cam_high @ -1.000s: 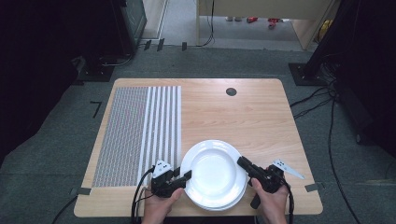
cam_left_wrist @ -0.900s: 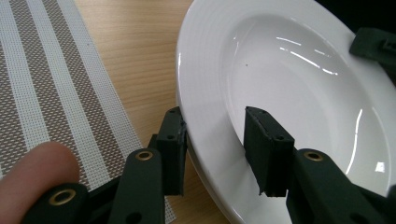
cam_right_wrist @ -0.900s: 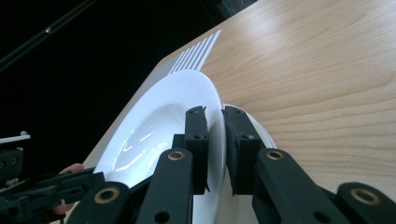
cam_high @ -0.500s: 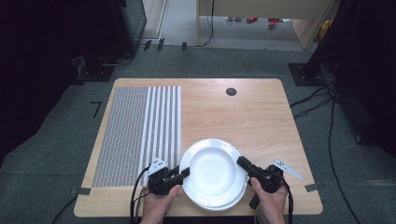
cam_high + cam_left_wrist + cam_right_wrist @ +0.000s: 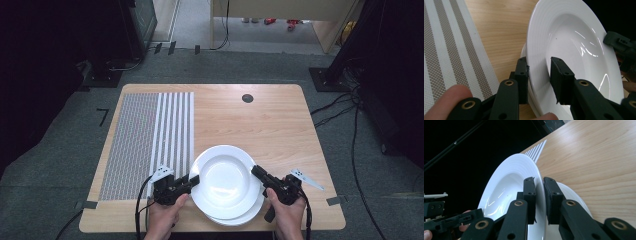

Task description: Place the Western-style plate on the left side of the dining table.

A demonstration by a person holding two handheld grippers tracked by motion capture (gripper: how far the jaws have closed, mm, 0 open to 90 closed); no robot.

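Now a wooden table [image 5: 280, 125] on grey carpet [image 5: 60, 165] is seen; the top plate [image 5: 225, 180] is clamped by the just-closed left gripper [image 5: 192, 180] and right gripper [image 5: 256, 172], shifted slightly left.

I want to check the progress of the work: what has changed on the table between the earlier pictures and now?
The left hand-held gripper has just been closing its jaws on the rim of the top plate, which lies between them. The right hand-held gripper stays clamped on the opposite rim. The plate beneath, the striped mat and the table are unchanged.
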